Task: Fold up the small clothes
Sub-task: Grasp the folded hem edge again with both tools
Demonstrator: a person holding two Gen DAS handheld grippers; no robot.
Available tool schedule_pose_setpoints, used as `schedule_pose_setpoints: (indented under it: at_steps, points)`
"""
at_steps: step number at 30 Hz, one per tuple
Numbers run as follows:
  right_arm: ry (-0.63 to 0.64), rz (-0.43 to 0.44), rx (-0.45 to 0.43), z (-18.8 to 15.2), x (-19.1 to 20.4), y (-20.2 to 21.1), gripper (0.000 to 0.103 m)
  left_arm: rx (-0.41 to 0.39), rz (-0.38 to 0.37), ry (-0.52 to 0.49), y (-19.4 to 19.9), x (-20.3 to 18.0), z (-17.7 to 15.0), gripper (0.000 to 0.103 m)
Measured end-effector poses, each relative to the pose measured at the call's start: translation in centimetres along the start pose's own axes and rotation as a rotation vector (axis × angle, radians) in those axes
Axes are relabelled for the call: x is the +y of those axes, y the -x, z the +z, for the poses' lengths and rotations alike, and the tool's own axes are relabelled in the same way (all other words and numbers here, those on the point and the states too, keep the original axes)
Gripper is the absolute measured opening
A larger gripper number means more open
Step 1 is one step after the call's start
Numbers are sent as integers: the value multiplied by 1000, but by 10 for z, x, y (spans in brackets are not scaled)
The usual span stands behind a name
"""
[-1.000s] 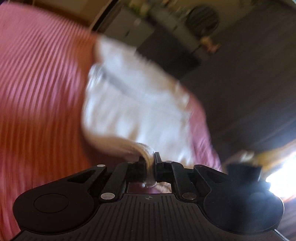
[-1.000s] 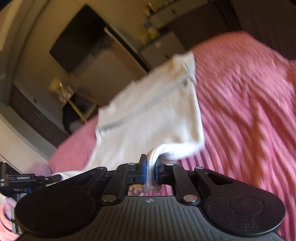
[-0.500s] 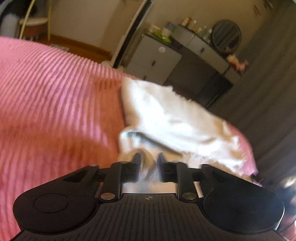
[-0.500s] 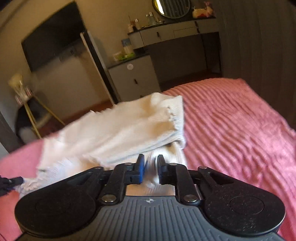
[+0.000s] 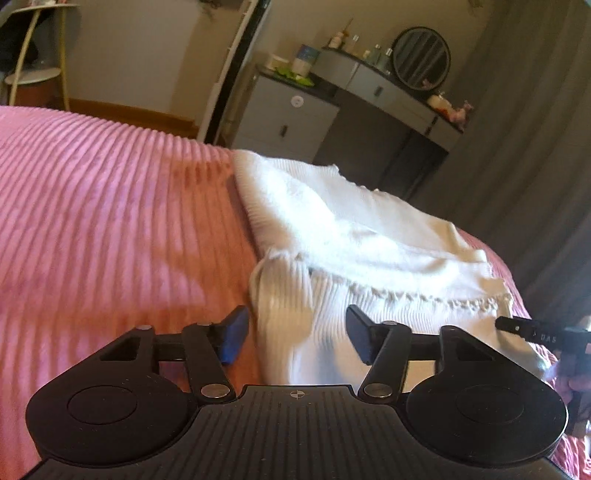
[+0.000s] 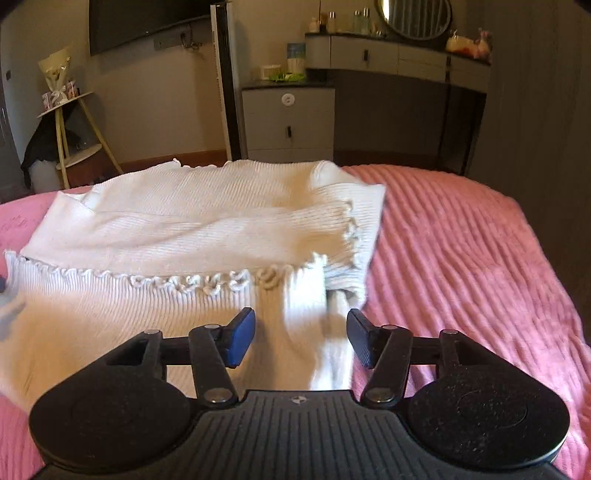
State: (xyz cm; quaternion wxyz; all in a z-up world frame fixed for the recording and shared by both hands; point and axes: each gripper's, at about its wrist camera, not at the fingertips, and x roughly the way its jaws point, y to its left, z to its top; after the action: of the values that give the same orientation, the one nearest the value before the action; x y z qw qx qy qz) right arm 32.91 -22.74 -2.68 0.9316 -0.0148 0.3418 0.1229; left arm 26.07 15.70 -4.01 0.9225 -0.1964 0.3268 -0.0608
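A white ribbed knit garment (image 6: 192,229) with a frilly hem lies folded over on a pink ribbed bedspread (image 6: 461,258). Its upper layer rests on the lower one, and the frilled edge (image 6: 229,282) runs across the middle. It also shows in the left wrist view (image 5: 351,236). My left gripper (image 5: 297,338) is open and empty, just above the garment's near left corner. My right gripper (image 6: 301,339) is open and empty over the near right corner. The tip of the right gripper (image 5: 535,334) shows at the right edge of the left wrist view.
The pink bedspread (image 5: 110,221) spreads to both sides of the garment. Beyond the bed stand a grey cabinet (image 6: 290,122), a dressing table with a round mirror (image 6: 413,16), a wall television (image 6: 147,22) and a small stand (image 6: 74,136).
Both grippers carried the garment's edge over and down, then opened and let go. The garment now lies folded on the bed.
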Motion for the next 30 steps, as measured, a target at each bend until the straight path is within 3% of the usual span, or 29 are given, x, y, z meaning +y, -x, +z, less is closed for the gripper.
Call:
schedule_pose_setpoints:
  at_steps: [3, 4, 6, 7, 15, 20, 26, 30]
  points:
    - [22, 1, 5, 1, 5, -8, 37, 41, 22, -18, -18, -3, 4, 49]
    - [22, 5, 3, 1, 5, -10, 34, 49, 33, -16, -23, -3, 6, 38]
    - [-2, 32, 9, 1, 1, -12, 15, 68, 42, 4, -28, -1, 7, 22]
    - [-5, 30, -1, 0, 2, -10, 12, 70, 52, 13, -27, 0, 7, 16]
    - [49, 31, -140, 1, 19, 42, 10, -16, 63, -44, 23, -11, 13, 10]
    - [110, -4, -241, 19, 33, 70, 10, -139, 39, -82, 50, -29, 35, 10]
    - [109, -144, -258, 78, 29, 31, 10, -254, 93, -95, 21, -38, 97, 10]
    - [115, -239, -262, 121, 25, -18, 10, -312, 206, -155, -24, -44, 131, 10]
